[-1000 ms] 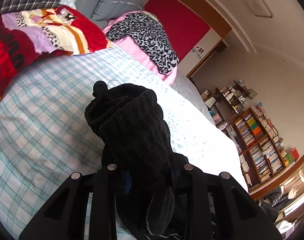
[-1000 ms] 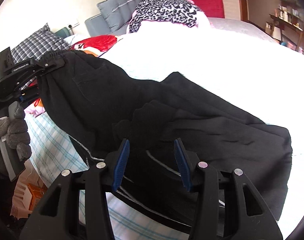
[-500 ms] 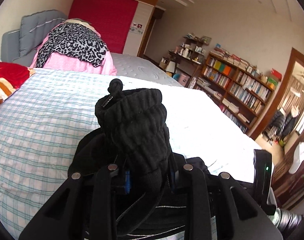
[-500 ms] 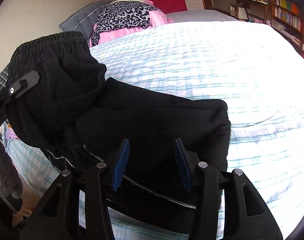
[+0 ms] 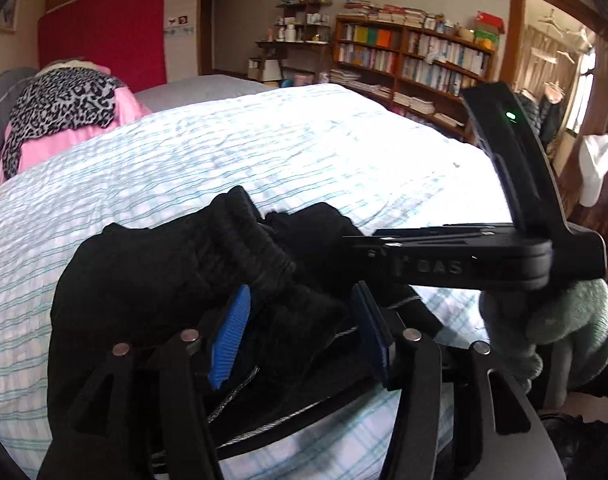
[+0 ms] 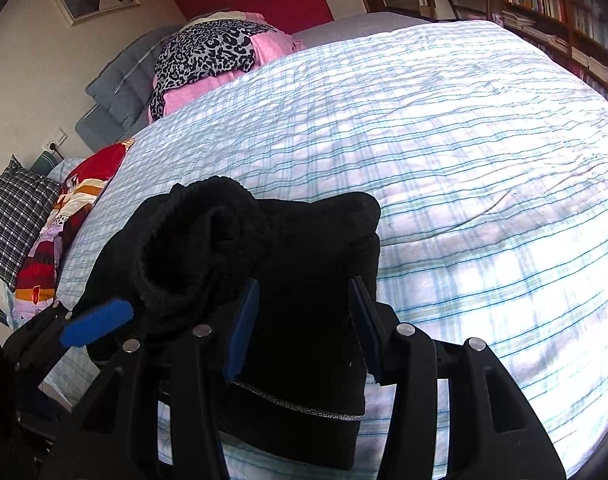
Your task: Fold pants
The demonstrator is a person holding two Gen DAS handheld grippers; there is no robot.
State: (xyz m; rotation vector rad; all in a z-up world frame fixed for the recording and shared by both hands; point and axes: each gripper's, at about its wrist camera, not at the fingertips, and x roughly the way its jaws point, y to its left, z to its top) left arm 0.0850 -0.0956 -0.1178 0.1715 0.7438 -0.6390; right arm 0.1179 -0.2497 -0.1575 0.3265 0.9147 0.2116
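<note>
The black pants (image 6: 304, 260) lie folded in a thick pile on the checked bed sheet (image 6: 464, 160). Their ribbed end (image 6: 184, 240) rests curled on top at the left. My right gripper (image 6: 303, 330) is shut on the near edge of the pile, black cloth filling the gap between its blue pads. My left gripper (image 5: 300, 334) is over the same pile of pants (image 5: 144, 280). Its jaws are opening, and the ribbed end (image 5: 244, 248) lies loose between them with the pads no longer pressing on it. The right gripper (image 5: 360, 240) shows edge-on in a gloved hand (image 5: 564, 320).
A pink and leopard-print heap (image 6: 208, 48) sits at the head of the bed. A red patterned blanket (image 6: 64, 220) and a checked pillow (image 6: 12, 208) lie at its left side. Bookshelves (image 5: 416, 56) line the far wall beyond the bed's right edge.
My left gripper swung across with the ribbed end, laid it on the rest of the pants, and its jaws spread apart. The right gripper shifted too, its jaws unchanged.
</note>
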